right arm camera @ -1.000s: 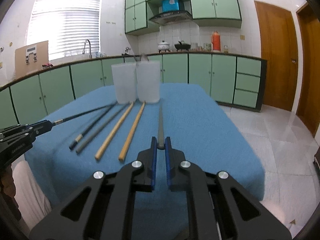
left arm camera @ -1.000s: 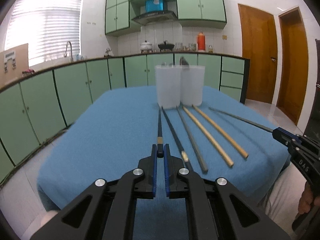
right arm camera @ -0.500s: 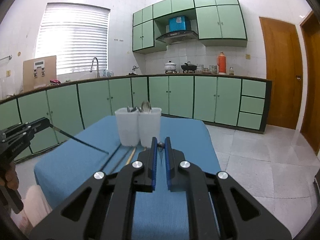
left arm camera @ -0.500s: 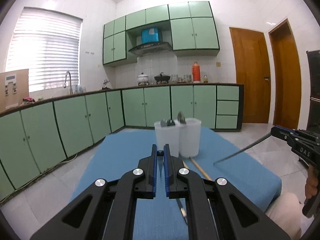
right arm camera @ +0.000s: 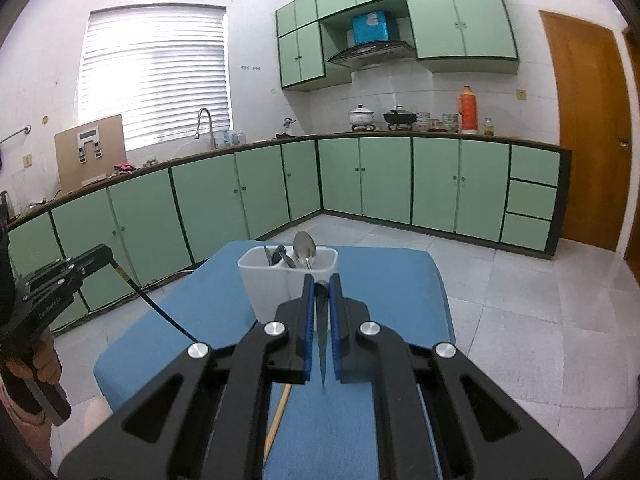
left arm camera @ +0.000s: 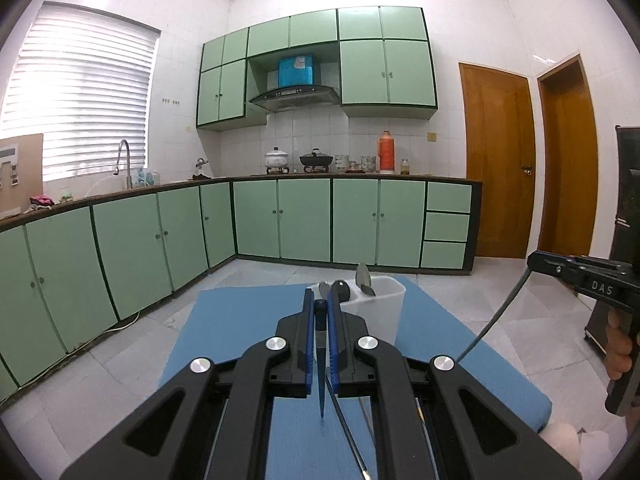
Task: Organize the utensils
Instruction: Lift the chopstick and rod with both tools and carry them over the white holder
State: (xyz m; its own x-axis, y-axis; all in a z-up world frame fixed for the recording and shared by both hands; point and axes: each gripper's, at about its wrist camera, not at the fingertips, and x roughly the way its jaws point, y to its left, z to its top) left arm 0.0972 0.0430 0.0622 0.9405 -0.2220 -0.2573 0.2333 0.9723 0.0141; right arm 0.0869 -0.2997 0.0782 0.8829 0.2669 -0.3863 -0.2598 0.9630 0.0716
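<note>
- My left gripper sits at lower centre of the left wrist view, pinching a dark chopstick between its blue pads; the stick hangs with its tip pointing down toward the blue cloth.
- The same gripper shows at the left edge of the right wrist view, with the dark stick slanting down to the lower right from it.
- My right gripper fills the lower centre of the right wrist view, its blue pads pressed onto a grey chopstick that points down at the cloth.
- In the left wrist view I see that gripper at the right edge, the grey stick hanging from it down to the left.
- The white holder stands on the cloth-covered table just above my right gripper's fingers in the frame; it has two compartments with spoons standing in them.
- In the left wrist view the holder lies just right of centre, partly hidden behind my left gripper.
- A light wooden chopstick lies on the cloth at lower centre of the right wrist view, mostly hidden under the gripper body.
- Another dark chopstick lies on the cloth at the bottom of the left wrist view.
- Green cabinets line the back of both frames.
</note>
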